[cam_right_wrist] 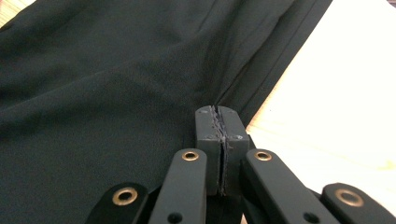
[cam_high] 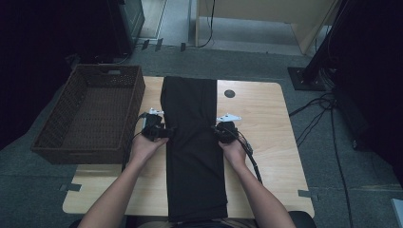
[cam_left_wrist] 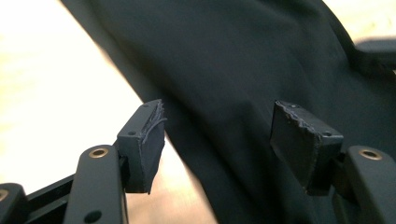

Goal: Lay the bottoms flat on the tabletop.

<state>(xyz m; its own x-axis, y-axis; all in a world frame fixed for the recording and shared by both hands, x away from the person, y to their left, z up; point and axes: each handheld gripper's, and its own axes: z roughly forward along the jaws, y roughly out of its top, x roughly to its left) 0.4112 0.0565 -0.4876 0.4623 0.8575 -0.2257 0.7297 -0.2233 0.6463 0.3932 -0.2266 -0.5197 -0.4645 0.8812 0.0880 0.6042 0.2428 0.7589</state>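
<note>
Along the table [cam_high: 266,142] lies a soft, limp black garment [cam_high: 195,156], best pinched at its edges. Right gripper [cam_right_wrist: 218,122] is clamped at the hem, cloth between the pads unclear; left gripper [cam_left_wrist: 224,140] gapes wide.

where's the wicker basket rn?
High view: the wicker basket sits at the table's left edge, partly overhanging it, just left of the black garment and the left gripper.

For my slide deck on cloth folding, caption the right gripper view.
Right gripper shut at the edge of black trousers lying on a light wooden table.
</note>
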